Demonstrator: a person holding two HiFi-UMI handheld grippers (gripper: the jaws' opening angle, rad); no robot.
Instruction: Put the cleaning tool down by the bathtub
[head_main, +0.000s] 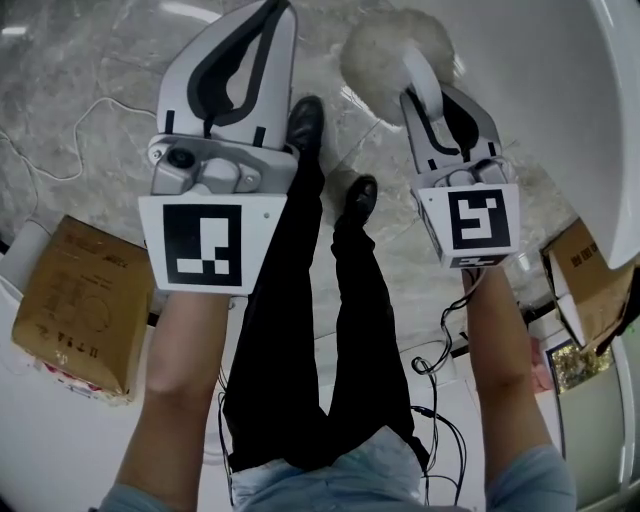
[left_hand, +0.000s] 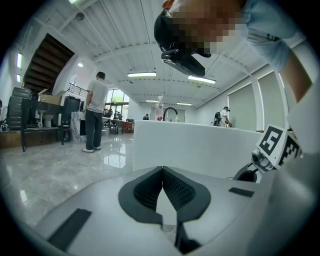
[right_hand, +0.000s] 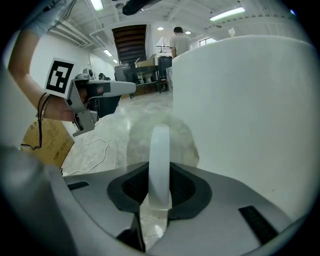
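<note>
The right gripper (right_hand: 160, 182) has its jaws clenched on the cleaning tool (right_hand: 160, 150) by its handle, with the fluffy head just ahead and the bathtub (right_hand: 250, 100) close to their right. Released before it reaches the floor (right_hand: 100, 145), it may tumble (or scuff the tub). The left gripper (left_hand: 162, 175) has its jaws pressed together, empty.

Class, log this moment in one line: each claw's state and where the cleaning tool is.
left claw: shut, empty | right claw: shut on cleaning tool | fluffy head: beside bathtub

The head view looks steeply down from above onto the floor (head_main: 90, 60). Each gripper view sits close behind its own jaws, low, facing the bathtub (left_hand: 200, 145), which all three views share.
</note>
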